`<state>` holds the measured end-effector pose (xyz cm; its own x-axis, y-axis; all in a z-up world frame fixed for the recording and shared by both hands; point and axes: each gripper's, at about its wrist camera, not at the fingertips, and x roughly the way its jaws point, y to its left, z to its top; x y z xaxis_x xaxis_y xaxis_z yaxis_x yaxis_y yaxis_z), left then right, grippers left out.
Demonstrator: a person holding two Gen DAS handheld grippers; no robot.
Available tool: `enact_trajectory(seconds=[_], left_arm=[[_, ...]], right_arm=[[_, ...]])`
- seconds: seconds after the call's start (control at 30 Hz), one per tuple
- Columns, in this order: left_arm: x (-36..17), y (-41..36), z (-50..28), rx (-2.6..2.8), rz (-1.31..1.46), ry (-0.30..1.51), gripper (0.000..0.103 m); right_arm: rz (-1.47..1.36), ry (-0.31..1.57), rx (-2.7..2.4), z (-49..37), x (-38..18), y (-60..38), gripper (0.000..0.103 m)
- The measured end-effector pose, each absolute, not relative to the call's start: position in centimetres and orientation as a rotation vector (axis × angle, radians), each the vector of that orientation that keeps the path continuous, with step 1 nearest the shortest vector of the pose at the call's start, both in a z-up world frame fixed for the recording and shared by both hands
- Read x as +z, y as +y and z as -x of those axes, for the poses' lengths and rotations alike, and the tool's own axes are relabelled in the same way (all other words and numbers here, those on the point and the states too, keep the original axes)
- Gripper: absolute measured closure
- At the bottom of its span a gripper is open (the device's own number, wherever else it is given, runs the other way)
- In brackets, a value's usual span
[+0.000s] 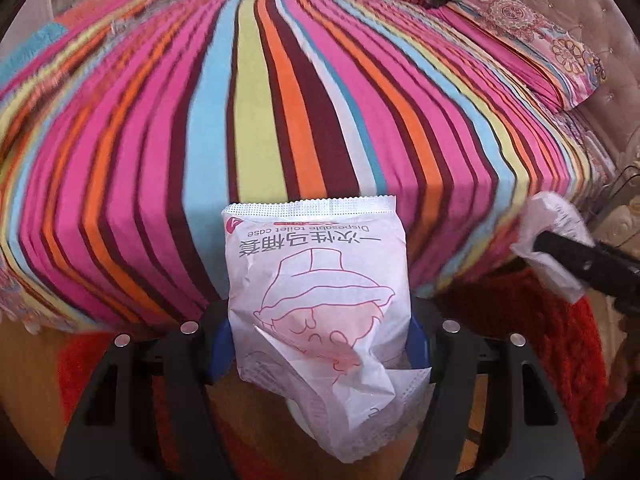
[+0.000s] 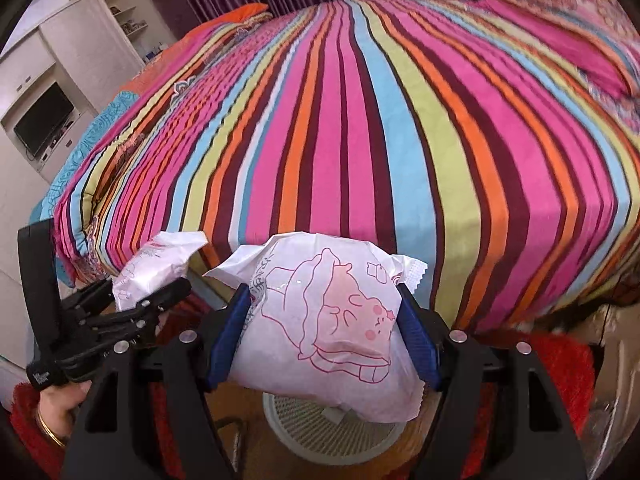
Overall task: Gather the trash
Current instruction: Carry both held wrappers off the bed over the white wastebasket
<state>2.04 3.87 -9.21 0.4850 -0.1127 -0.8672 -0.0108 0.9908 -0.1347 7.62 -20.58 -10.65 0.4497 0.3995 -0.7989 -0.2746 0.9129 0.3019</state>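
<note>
Your left gripper (image 1: 320, 344) is clamped partway closed on a white packet (image 1: 316, 280), its blue pads pressing the packet's two sides at lower centre of the left wrist view. The packet stands up between the fingers, printed with a pink cartoon and upside-down lettering, its crimped edge on top.

Your right gripper (image 2: 324, 328) has the same kind of grip on a second packet (image 2: 328, 320), squeezed between blue pads at lower centre of the right wrist view. That packet lies tilted, cartoon side up.

Each gripper also shows in the other's view: the right one at the right edge of the left view, the left one at lower left of the right view, with your hand (image 2: 60, 404) below it.

Both packets hang in front of the near edge of the striped bed (image 2: 360, 140). A white mesh basket (image 2: 332, 428) sits directly below the second packet, at the bottom of the right view. A red rug (image 1: 560, 352) lies on the floor.
</note>
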Motion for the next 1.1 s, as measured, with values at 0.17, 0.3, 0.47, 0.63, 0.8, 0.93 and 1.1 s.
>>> enact_trajectory(seconds=[0.17, 0.3, 0.47, 0.63, 0.8, 0.93, 1.1], left_arm=[[-10.9, 2.8, -1.0, -0.084, 0.125, 1.128, 0.037], [-12.1, 1.7, -0.6, -0.123, 0.128, 1.177, 0.037], [-14.4, 0.4, -0.4, -0.145, 0.107, 1.263, 0.037], [-16.7, -0.4, -0.8, -0.136, 0.094, 1.349, 0.037], [-18.9, -1.0, -1.5, -0.127, 0.078, 1.434, 0.037], [-20.3, -1.7, -2.1, -0.122, 0.064, 1.483, 0.037], [-22.5, -2.7, -3.4, -0.135, 0.064, 1.566, 0.037]], right_arm=[[-0.173, 1.115, 0.405, -6.5, -12.8, -20.8, 0.035], [-0.21, 1.189, 0.398, -6.0, -14.7, -21.0, 0.035], [-0.245, 1.275, 0.392, -6.1, -16.4, -21.1, 0.035], [-0.225, 1.332, 0.388, -6.3, -17.7, -20.8, 0.035], [-0.207, 1.411, 0.387, -6.7, -19.3, -19.8, 0.035], [-0.217, 1.478, 0.382, -7.1, -20.9, -19.5, 0.035], [-0.24, 1.548, 0.36, -7.4, -22.9, -19.2, 0.035]])
